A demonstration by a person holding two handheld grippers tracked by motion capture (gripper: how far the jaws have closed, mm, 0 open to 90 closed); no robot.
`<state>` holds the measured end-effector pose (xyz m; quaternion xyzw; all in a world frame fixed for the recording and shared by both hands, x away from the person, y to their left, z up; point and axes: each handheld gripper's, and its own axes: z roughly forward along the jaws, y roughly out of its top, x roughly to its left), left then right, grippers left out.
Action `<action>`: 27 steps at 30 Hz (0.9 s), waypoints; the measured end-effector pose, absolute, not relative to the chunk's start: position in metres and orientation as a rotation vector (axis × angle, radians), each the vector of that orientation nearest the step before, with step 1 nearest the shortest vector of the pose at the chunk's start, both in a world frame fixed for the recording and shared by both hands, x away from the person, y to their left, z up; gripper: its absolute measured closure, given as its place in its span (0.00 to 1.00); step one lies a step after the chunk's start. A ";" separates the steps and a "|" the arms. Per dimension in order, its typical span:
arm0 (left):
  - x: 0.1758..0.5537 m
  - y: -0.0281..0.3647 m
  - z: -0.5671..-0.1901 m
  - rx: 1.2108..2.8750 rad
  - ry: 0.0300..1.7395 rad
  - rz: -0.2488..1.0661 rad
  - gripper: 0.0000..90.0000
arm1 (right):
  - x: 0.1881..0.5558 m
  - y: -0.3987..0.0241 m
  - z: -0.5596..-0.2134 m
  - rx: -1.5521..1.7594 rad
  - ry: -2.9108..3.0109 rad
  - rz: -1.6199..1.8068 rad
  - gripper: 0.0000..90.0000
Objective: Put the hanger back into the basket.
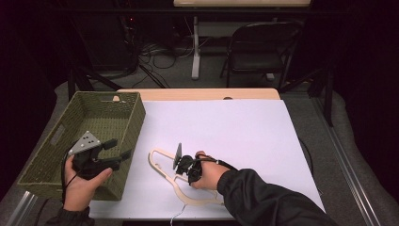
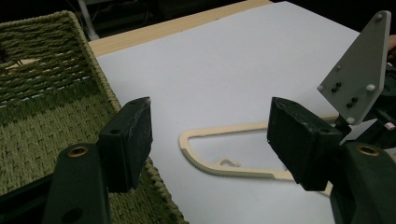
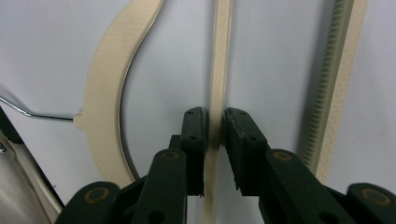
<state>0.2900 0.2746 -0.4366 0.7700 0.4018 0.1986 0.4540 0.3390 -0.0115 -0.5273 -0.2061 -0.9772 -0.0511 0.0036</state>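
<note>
While the high view is giving us the whole layout, we're seeing the cream wooden hanger (image 1: pixel 181 181) lying flat on the white sheet (image 1: pixel 244 136), near the front edge and just right of the green woven basket (image 1: pixel 101 117). Our right gripper (image 1: pixel 181 163) is coming down onto the hanger's left half, with the right hand (image 1: pixel 205 173) wrapping the body and the dark sleeve (image 1: pixel 268 200) running off to the near right.

From up there we honestly can't tell what the jaws are doing. The right gripper view is sorting that out: the two black jaws are sitting either side of the hanger's thin middle bar (image 3: pixel 219 74), nearly together, pads right against it or a hair off, so we're calling it clamped on the hanger. That view is also showing the ribbed strip (image 3: pixel 329 88) along the far-right bar and a bit of the metal hook (image 3: pixel 32 113) at the left.

Our left gripper (image 1: pixel 120 149) is hovering over the basket's right wall, jaws wide apart with nothing between them, the left hand (image 1: pixel 83 181) cradling it from below and pointing it right. The left gripper view is looking across the sheet at the hanger's looped end (image 2: pixel 224 151), plus the right gripper's grey plate (image 2: pixel 362 70).
</note>
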 end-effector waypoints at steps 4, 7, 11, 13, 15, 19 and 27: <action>0.290 0.274 -0.437 1.903 0.992 0.490 0.35 | 0.338 -0.011 -0.528 -0.645 -3.058 -0.160 0.87; 0.290 0.274 -0.437 1.902 0.993 0.489 0.35 | 0.338 -0.011 -0.528 -0.644 -3.060 -0.159 0.87; 0.291 0.274 -0.438 1.901 0.997 0.489 0.35 | 0.338 -0.011 -0.527 -0.648 -3.058 -0.151 0.89; 0.291 0.274 -0.438 1.900 0.997 0.488 0.35 | 0.338 -0.010 -0.527 -0.647 -3.060 -0.145 0.89; 0.291 0.274 -0.438 1.899 0.997 0.489 0.35 | 0.338 -0.010 -0.528 -0.651 -3.067 -0.161 0.90; 0.291 0.275 -0.438 1.900 1.000 0.489 0.35 | 0.338 -0.010 -0.527 -0.659 -3.068 -0.143 0.93; 0.291 0.275 -0.438 1.898 1.001 0.491 0.35 | 0.338 -0.010 -0.528 -0.707 -3.056 -0.144 0.94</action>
